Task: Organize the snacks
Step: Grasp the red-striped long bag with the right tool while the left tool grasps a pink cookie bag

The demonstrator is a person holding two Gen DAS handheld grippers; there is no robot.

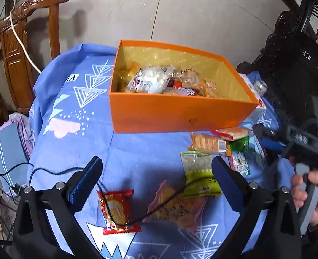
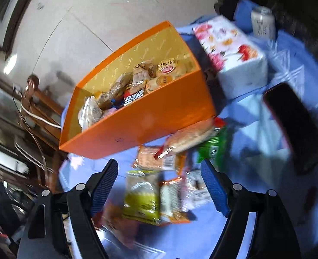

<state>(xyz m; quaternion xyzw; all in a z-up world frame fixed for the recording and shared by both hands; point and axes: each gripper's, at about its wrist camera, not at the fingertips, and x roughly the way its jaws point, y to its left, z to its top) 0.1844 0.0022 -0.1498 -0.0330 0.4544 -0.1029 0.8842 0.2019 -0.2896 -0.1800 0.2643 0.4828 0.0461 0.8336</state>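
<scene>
The orange box (image 1: 180,112) fills the middle of the left wrist view, open-topped, its long axis running left to right with the near wall facing the camera; it looks like stiff card, already part-filled with wrapped snacks, and would probably be best left where it stands on the blue patterned cloth (image 1: 77,142). Below it, loose packets lie flat on the cloth. The yellow-green packet (image 1: 199,176), right of centre, has its long axis running roughly up and down the frame, one short end toward the box. The pink-orange packet (image 1: 178,207) beneath it lies on a diagonal. The red packet (image 1: 118,210), lower centre, stands nearly upright in the frame, with a thin black cable (image 1: 159,205) draped across all three. These foil packets should be light, soft and slippery, with crushable contents, so a gentle pinch across the short width near a sealed end seems safest. The left gripper (image 1: 156,185) hangs wide apart and empty above them. The right gripper (image 2: 159,185), in its blurred view, is likewise spread wide with nothing between its fingers.
</scene>
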